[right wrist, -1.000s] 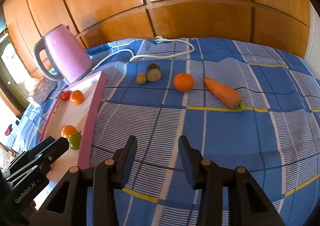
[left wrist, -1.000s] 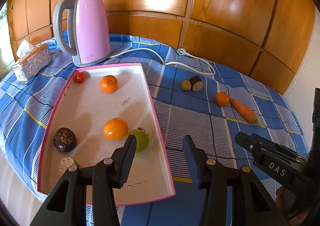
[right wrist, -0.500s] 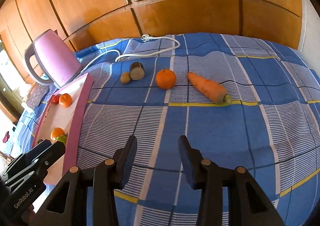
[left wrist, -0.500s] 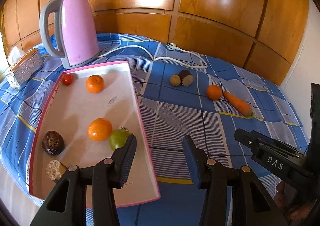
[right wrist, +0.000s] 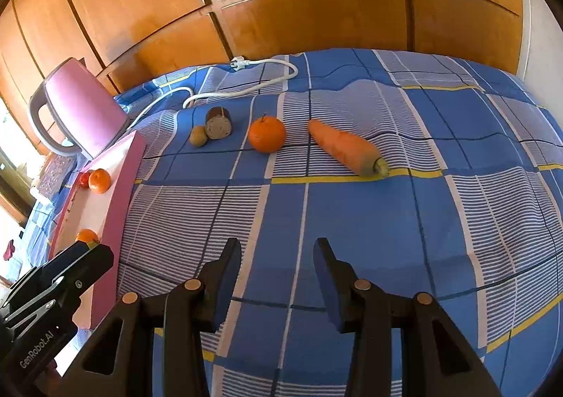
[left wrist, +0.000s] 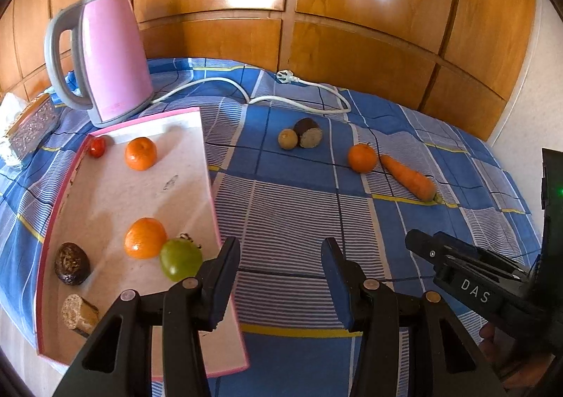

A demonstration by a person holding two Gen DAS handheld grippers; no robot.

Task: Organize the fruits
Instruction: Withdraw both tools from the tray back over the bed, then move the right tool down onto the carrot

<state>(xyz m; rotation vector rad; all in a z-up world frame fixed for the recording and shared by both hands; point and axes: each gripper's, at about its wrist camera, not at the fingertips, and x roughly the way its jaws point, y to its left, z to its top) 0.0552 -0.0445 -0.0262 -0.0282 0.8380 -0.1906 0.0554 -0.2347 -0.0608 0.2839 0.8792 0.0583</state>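
A white tray with a pink rim [left wrist: 116, 200] lies on the left. It holds a tomato [left wrist: 96, 146], two oranges [left wrist: 140, 153] [left wrist: 145, 238], a green fruit [left wrist: 180, 259], a dark wrinkled fruit [left wrist: 71, 263] and a cut brown piece [left wrist: 79, 315]. On the blue checked cloth lie a small kiwi [right wrist: 198, 135], a dark cut piece [right wrist: 219, 123], an orange [right wrist: 266, 134] and a carrot [right wrist: 346, 148]. My left gripper [left wrist: 281, 253] hovers open by the tray's right rim. My right gripper [right wrist: 278, 256] hovers open over bare cloth, well short of the orange. Neither holds anything.
A pink kettle [left wrist: 112, 56] stands behind the tray, and its white cord [left wrist: 299, 101] trails across the cloth at the back. A patterned tissue box [left wrist: 30, 126] sits at far left. Wooden panels close off the back. The right gripper [left wrist: 418, 245] shows beside the left.
Both grippers have drifted right and slightly down, so the tray and kettle slid left in view and the loose orange and carrot look closer. The jaws have not changed.
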